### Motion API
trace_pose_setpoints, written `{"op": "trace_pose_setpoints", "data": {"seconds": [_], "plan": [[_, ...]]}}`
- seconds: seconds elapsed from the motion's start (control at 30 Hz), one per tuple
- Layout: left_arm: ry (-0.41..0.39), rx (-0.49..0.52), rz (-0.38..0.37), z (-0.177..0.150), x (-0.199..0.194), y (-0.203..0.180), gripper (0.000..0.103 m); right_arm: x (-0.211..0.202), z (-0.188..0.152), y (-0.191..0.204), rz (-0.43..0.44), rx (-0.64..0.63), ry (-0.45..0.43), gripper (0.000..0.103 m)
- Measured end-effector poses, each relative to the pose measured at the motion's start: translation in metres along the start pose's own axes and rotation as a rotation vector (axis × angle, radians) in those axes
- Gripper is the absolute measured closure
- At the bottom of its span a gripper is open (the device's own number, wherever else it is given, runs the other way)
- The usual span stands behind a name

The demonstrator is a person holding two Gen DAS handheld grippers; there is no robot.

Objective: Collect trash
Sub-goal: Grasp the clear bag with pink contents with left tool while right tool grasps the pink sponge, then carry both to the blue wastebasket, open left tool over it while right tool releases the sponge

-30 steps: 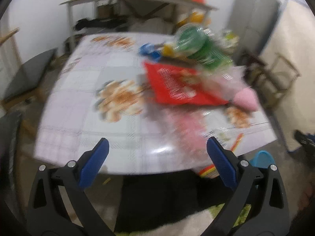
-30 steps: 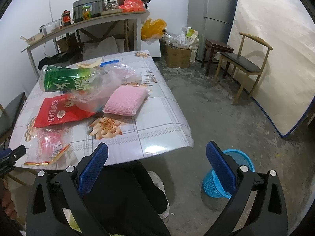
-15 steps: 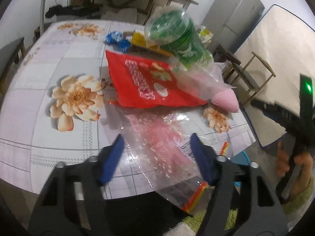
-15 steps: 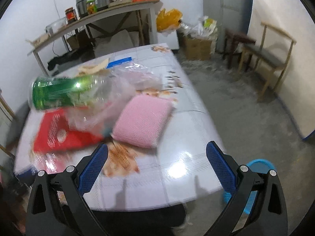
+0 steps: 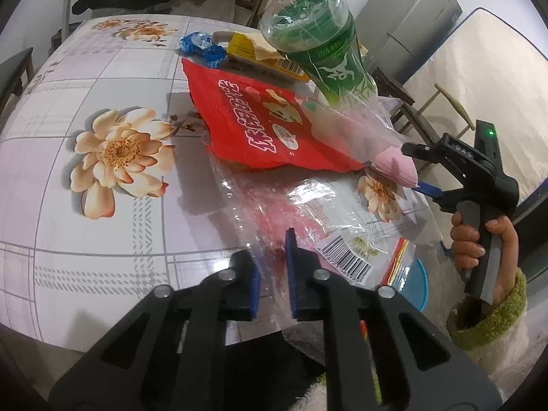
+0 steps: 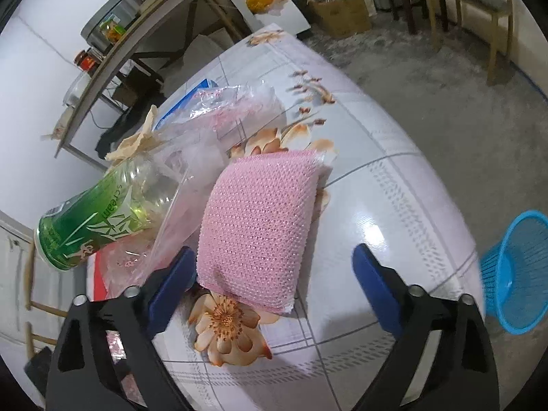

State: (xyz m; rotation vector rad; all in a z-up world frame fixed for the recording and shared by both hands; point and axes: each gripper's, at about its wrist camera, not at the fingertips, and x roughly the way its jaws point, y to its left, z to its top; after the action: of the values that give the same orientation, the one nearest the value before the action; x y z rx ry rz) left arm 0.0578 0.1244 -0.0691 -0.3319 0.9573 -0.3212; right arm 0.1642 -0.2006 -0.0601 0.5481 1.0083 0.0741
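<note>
The left gripper (image 5: 274,274) has its jaws drawn close together on the near edge of a clear plastic bag (image 5: 308,219), which has pink print and a barcode label and lies flat at the front of the table (image 5: 85,222). A thin fold of the film sits between the blue pads. The bag hangs partly over the table edge, with a red and yellow strip along its right border.

Just beyond the bag lies a red snack packet (image 5: 253,123), overlapping the bag's far end. A green bottle (image 5: 325,48) lies on its side behind and partly over the packet, wrapped at its neck in another crumpled clear bag (image 5: 356,130). Behind it are a yellow box (image 5: 253,51) and a blue wrapper (image 5: 202,46).

The right gripper (image 6: 274,274) has its jaws wide apart, astride the near end of a pink scrubbing sponge (image 6: 263,222). The left pad sits just beside the sponge's left edge; the right pad stands apart from it, over bare tabletop. In the left view this gripper (image 5: 419,171) points in from the right, held by a hand (image 5: 479,239) in a green cuff.

The crumpled bag and the bottle crowd the sponge's left side, the film touching it. To the right, off the table, a blue basket (image 6: 510,274) stands on the floor. Farther back are a wooden chair (image 6: 479,3), a cardboard box (image 6: 342,10) and a cluttered shelf (image 6: 137,27).
</note>
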Motion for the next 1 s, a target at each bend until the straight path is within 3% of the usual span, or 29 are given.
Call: {"op": "trace_pose_setpoints", "data": {"seconds": [0.2, 0.27, 0.6, 1.0], "plan": [[0.019, -0.008, 0.016, -0.003, -0.001, 0.003, 0.098, 0.004, 0.003, -0.006, 0.035, 0.026, 0.015, 0.054], [0.016, -0.009, 0.025, -0.005, -0.002, 0.002, 0.099, 0.003, 0.002, -0.011, 0.075, 0.044, 0.021, 0.060], [-0.020, -0.018, 0.057, -0.011, -0.025, 0.000, 0.103, -0.023, -0.009, -0.036, 0.124, 0.108, -0.005, 0.073], [-0.076, 0.023, 0.079, -0.022, -0.079, -0.017, 0.103, -0.060, -0.030, -0.064, 0.195, 0.137, -0.040, 0.077]]}}
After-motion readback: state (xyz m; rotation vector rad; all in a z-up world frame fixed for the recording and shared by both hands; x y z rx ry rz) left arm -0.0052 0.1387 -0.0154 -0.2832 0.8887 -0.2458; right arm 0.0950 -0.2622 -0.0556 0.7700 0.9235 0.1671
